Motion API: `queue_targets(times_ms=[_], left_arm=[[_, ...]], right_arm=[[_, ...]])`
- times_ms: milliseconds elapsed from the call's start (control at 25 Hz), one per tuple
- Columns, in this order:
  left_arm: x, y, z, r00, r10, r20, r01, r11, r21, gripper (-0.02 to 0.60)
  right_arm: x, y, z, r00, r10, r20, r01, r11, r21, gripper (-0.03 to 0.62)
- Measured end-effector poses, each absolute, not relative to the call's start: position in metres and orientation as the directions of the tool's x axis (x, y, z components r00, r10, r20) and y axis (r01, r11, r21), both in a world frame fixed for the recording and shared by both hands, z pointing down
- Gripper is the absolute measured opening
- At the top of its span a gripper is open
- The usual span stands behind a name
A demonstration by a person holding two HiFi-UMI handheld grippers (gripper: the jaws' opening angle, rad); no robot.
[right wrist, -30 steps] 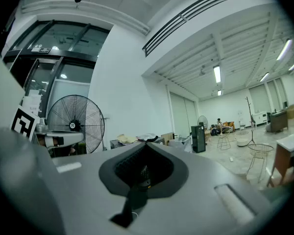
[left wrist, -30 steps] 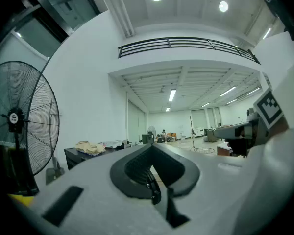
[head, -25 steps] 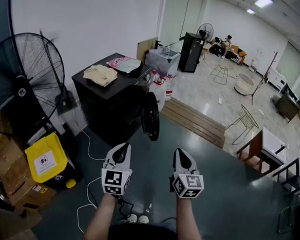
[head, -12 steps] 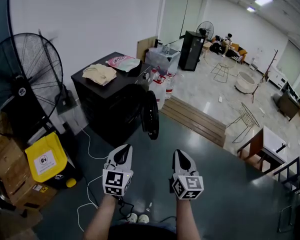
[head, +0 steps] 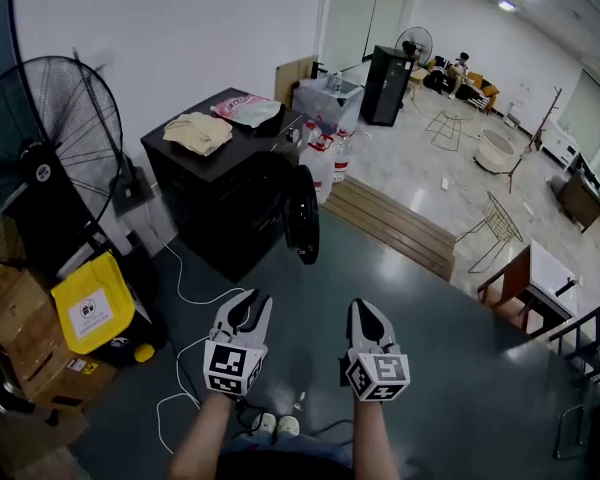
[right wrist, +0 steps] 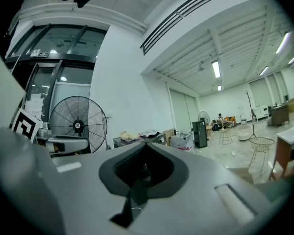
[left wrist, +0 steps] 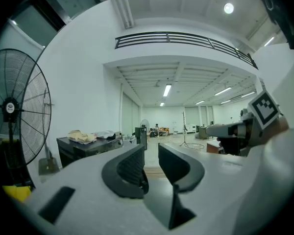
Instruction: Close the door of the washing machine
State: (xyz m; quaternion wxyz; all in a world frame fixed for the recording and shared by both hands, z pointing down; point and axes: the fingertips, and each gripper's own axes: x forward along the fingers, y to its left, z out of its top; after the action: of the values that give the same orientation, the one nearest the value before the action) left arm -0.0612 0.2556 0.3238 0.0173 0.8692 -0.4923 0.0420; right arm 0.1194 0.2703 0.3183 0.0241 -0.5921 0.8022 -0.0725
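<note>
1. Black washing machine (head: 220,198) stands well ahead of us, its round door (head: 302,215) still swung open; the closing is all left to do.
2. Our left gripper (head: 248,306) has its jaws slightly parted and empty; our right gripper (head: 363,310) is closed on nothing.
3. A second ago our left jaws were together; they have just been opening. Both grippers remain well short of the door.

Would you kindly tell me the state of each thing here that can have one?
washing machine door: open, swung outward.
left gripper: jaws slightly apart, just been opening, nothing between them.
right gripper: jaws together, empty.
floor fan: upright; whether it runs cannot be told.
</note>
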Motion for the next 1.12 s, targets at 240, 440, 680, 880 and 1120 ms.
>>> queue_targets(times_ms=[240,440,680,880,1120], left_arm=[[-0.059,0.261,0.329,0.507,-0.857,0.095,-0.860,-0.510,-0.006,0.249],[-0.051,0.256,0.328,0.498,-0.861,0.099,-0.865,-0.502,-0.014,0.293],[-0.039,0.245,0.332,0.486,-0.869,0.096,-0.873,-0.489,-0.007,0.295],[-0.027,0.235,0.342,0.469,-0.879,0.087,-0.883,-0.470,0.007,0.295],[-0.016,0.202,0.348,0.464,-0.881,0.093,-0.885,-0.465,0.014,0.295]], right_arm=[[0.123,0.273,0.324,-0.300,-0.953,0.053,-0.944,0.288,-0.164,0.012],[0.131,0.268,0.325,-0.303,-0.952,0.053,-0.941,0.290,-0.173,0.012],[0.147,0.258,0.329,-0.304,-0.951,0.051,-0.941,0.291,-0.175,0.012],[0.164,0.250,0.344,-0.310,-0.948,0.071,-0.940,0.294,-0.172,0.014],[0.182,0.221,0.353,-0.296,-0.951,0.088,-0.944,0.277,-0.177,0.012]])
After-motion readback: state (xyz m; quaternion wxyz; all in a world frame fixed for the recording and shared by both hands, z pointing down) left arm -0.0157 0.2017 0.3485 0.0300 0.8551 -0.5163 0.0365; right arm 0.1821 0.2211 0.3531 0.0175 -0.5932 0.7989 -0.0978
